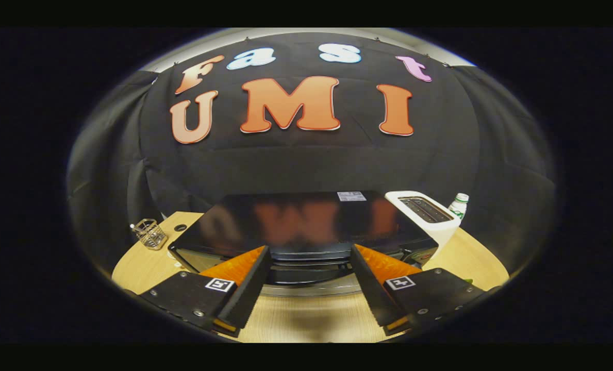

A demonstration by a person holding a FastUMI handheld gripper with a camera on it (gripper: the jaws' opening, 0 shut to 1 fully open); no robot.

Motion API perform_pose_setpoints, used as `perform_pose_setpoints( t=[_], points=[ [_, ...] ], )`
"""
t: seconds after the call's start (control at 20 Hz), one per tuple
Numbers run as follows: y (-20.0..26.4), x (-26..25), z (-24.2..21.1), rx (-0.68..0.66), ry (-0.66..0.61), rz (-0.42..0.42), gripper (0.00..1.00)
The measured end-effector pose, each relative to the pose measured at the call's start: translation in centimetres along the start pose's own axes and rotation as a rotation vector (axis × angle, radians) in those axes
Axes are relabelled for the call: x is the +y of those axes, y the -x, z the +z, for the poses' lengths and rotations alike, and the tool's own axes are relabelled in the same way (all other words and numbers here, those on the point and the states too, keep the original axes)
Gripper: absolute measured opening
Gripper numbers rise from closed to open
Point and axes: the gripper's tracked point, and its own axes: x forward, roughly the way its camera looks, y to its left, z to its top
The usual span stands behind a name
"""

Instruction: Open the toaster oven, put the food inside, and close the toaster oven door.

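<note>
A black toaster oven (pixel 296 219) with a glossy top stands on the wooden table (pixel 306 319), just ahead of me and seen from above its front. My gripper (pixel 310 249) is open, its fingers spread wide. The fingertips (pixel 263 253) reach the oven's upper front edge, one on each side of its middle. Between the fingers I see dark bars of the oven's front (pixel 309 265) and, below them, a curved silver strip (pixel 311 289). Whether the door is open or shut cannot be told from here. Nothing is pressed between the fingers.
A white slot toaster (pixel 432 219) stands right beside the oven, with a small white bottle (pixel 459 205) behind it. A wire basket (pixel 150 233) sits at the table's left edge. Black cloth walls close in behind the table.
</note>
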Motion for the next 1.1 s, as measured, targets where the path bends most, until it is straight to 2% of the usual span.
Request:
perform_pose_setpoints(
  t=[0.15, 0.35, 0.6, 0.8, 1.0, 1.1],
  points=[
    [1.5, -0.2, -0.5, -0.011, -0.006, 0.024, 0.83],
    [4.2, -0.1, -3.1, 0.061, 0.069, 0.093, 0.82],
    [7.9, -0.3, -8.4, 0.222, 0.11, 0.185, 0.81],
    [9.1, 0.4, -14.6, 0.414, 0.038, 0.261, 0.81],
    [8.6, 1.1, -20.1, 0.631, -0.038, 0.226, 0.81],
    [7.6, 1.3, -19.5, 0.601, -0.043, 0.235, 0.8]
  ],
)
